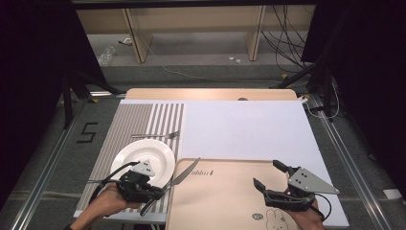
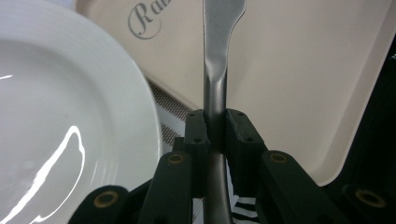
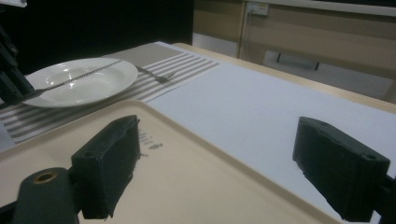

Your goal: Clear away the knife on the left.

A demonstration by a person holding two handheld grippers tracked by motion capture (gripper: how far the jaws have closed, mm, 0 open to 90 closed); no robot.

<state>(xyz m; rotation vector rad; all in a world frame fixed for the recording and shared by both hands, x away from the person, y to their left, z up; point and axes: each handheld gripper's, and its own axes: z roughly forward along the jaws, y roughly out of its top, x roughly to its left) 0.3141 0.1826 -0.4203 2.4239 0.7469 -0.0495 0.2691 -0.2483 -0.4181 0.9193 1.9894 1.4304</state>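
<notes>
My left tongs (image 2: 215,128) pinch the knife (image 2: 215,70) mid-handle, blade ahead over the tray (image 2: 303,84), plate (image 2: 60,116) to their left. I keep it level; right tongs (image 3: 233,163) spread, empty.

Table (image 1: 143,92) — white sheet (image 1: 244,129), striped mat (image 1: 131,120), tray (image 1: 225,191).

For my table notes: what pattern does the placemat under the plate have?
The placemat has grey and white stripes, running lengthwise; the high view shows it best, under the white plate.
</notes>
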